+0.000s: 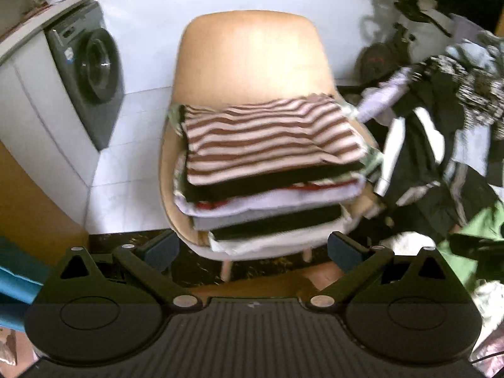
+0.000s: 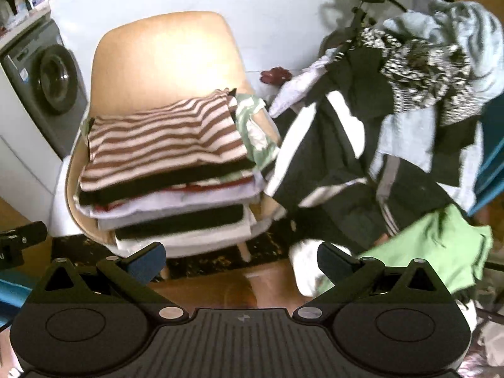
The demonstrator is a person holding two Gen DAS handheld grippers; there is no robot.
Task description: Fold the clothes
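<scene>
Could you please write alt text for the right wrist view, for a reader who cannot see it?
A stack of folded clothes, a striped top uppermost, sits on a tan chair. The open right gripper holds nothing; unfolded clothes are heaped to the right.

A stack of folded clothes [image 1: 271, 173] sits in the middle of the frame on a tan chair seat — a brown-and-cream striped top [image 1: 267, 135] lies flat uppermost, over black, red-trimmed white, grey and black layers, with a green-patterned piece poking out at the right edge. To the right — a loose heap of unfolded clothes [image 2: 393, 145]: black with white stripes, pale blue, black-and-white print, bright green.
</scene>
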